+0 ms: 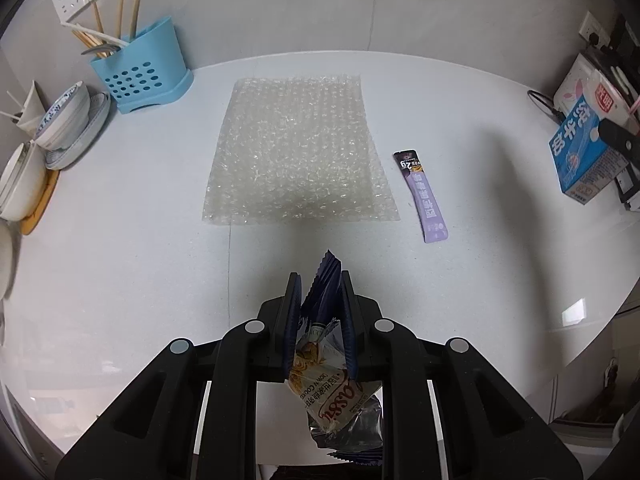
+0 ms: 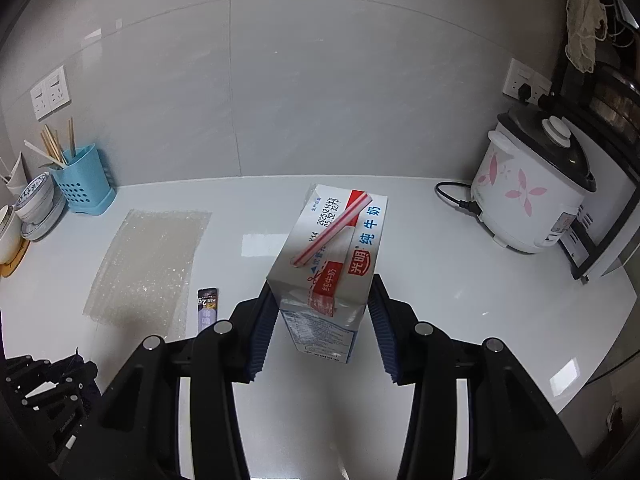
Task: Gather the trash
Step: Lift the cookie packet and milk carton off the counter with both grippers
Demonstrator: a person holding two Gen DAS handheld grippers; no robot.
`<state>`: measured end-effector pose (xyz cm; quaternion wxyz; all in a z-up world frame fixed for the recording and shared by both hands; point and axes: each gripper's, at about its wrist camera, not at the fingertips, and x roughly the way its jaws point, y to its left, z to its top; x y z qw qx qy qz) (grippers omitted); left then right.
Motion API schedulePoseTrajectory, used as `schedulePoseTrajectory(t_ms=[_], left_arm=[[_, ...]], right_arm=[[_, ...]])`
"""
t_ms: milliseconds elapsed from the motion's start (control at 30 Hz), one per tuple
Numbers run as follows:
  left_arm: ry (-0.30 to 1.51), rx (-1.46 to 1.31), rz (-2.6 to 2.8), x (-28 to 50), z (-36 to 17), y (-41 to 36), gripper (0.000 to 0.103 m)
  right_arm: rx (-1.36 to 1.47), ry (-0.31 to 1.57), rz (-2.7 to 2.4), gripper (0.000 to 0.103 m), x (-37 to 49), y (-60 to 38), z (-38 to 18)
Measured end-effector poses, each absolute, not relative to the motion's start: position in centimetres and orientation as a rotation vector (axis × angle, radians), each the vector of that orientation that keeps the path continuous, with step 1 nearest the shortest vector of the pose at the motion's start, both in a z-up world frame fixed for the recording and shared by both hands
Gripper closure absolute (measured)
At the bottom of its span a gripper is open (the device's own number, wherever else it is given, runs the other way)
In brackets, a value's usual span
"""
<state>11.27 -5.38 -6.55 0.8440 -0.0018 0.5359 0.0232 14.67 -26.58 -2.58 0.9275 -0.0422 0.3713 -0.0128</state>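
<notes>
The soft, crinkly snack wrapper (image 1: pixel 320 364) is pinched tight in the left gripper (image 1: pixel 319 280), while the light, stiff milk carton (image 2: pixel 328 264), probably easily dented, is squeezed by its flat sides in the right gripper (image 2: pixel 320 312).

The snack wrapper's (image 1: pixel 332 392) lower end is hidden behind the gripper frame.

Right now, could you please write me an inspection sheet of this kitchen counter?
Surface: white counter, bare in front.
Job's things: bubble wrap lying flat; purple sachet to its right; cookie wrapper and milk carton with straw held.
Clutter: blue utensil holder, stacked bowls.
Grippers: left tongs shut on the wrapper; right tongs clamp the carton, lifted.
Cables: black cord into the rice cooker.
Surroundings: tiled wall, wall sockets.
</notes>
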Motion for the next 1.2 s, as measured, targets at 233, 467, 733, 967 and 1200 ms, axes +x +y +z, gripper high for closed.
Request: schedulePoseTrajectory(t_ms=[233, 467, 733, 967, 1200], left_arm=[[1.123, -0.009, 0.059, 9.9, -6.2, -5.0, 0.086], [1.112, -0.002, 0.057, 7.7, -6.0, -5.4, 0.086], [1.096, -0.003, 0.055, 5.2, -5.4, -5.6, 0.086], [1.098, -0.017, 0.063, 2.5, -5.9, -5.7, 0.086], [1.097, -0.034, 0.061, 0.2, -6.3, -6.2, 0.086]], right_arm=[[-0.09, 0.758, 0.004, 0.06, 11.8, -26.8, -2.3], [-0.087, 0.764, 0.018, 0.06, 8.7, -27.3, -2.5], [-0.1, 0.765, 0.048, 0.06, 5.4, -27.2, -2.7], [-0.106, 0.776, 0.072, 0.06, 2.4, -27.2, -3.8], [-0.092, 0.789, 0.088, 0.06, 0.3, -27.4, -4.7]])
